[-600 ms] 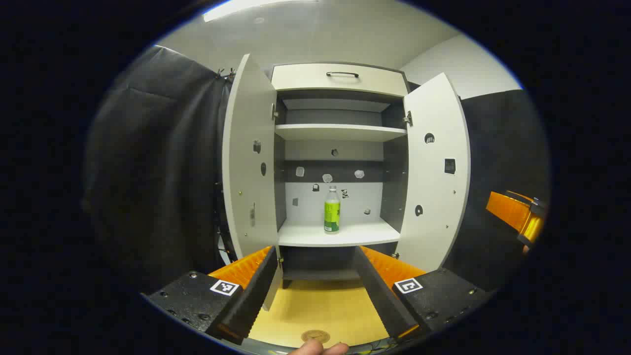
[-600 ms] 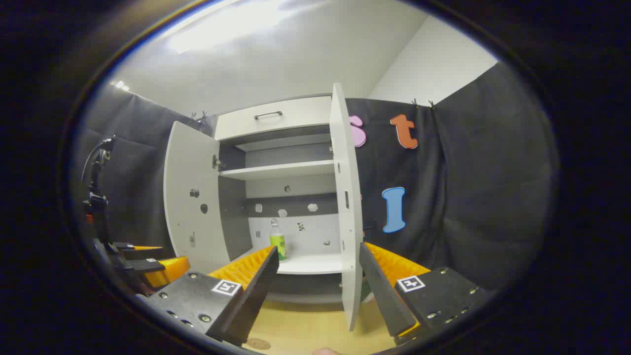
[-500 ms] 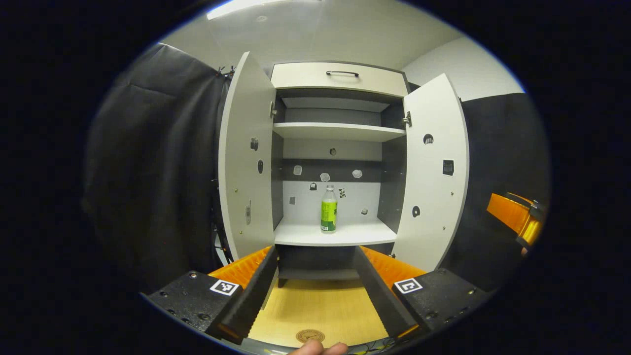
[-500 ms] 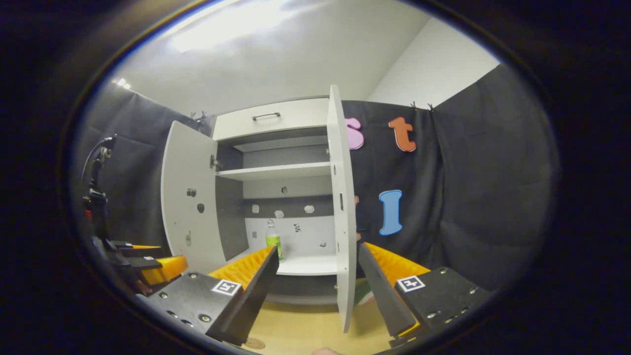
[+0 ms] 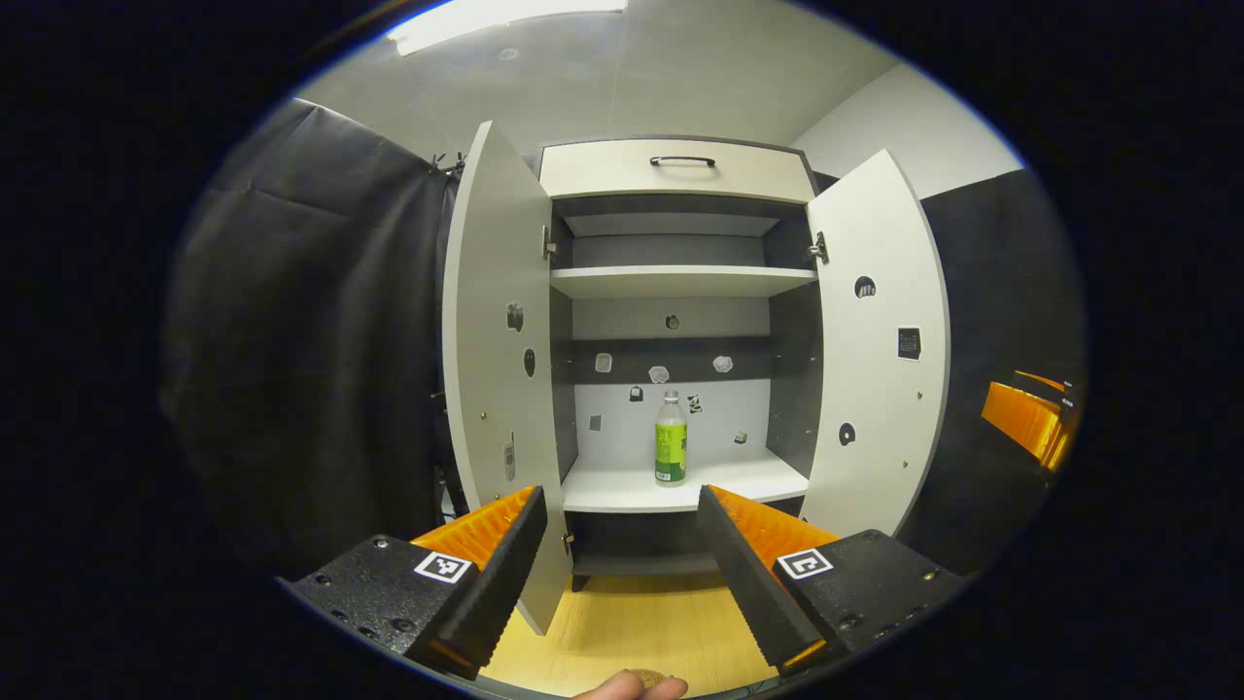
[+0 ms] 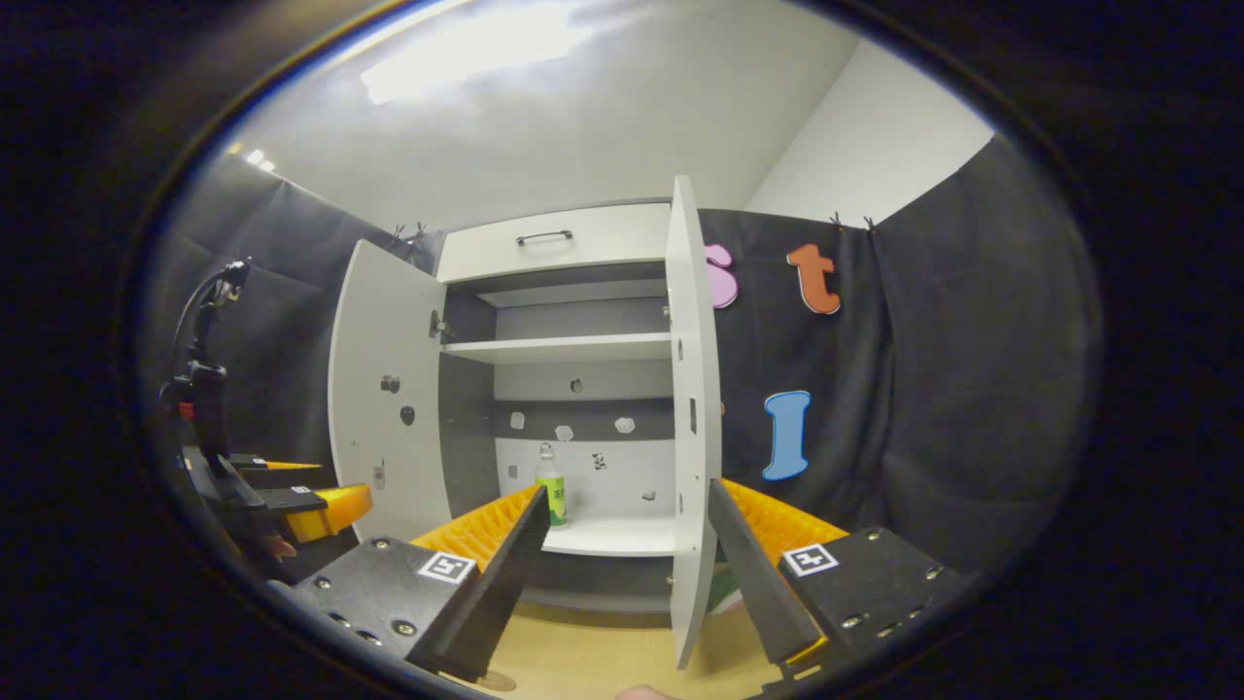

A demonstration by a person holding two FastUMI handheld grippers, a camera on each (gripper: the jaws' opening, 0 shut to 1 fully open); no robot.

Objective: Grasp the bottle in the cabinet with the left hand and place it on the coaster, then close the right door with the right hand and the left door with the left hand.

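A clear bottle (image 5: 671, 439) with a green label stands upright on the lower shelf (image 5: 632, 486) of the white cabinet. Its left door (image 5: 501, 369) and right door (image 5: 880, 360) are both swung open. My left gripper (image 5: 620, 494) is open and empty, well short of the shelf, with the bottle showing between its fingers. The round brown coaster (image 5: 646, 674) lies on the wooden table, cut off at the bottom edge. In the right gripper view my right gripper (image 6: 627, 491) is open and empty, facing the right door (image 6: 692, 408) edge-on. The bottle (image 6: 551, 488) shows past its left finger.
An upper shelf (image 5: 680, 282) and a drawer with a black handle (image 5: 680, 160) top the cabinet. The wooden table (image 5: 632, 622) lies below it. Black cloth hangs on both sides. My left gripper (image 6: 292, 496) shows at the left of the right gripper view.
In the left gripper view the cabinet and bottle sit lower and slightly to the right, and the coaster has slid to the bottom edge. Both grippers stay open.
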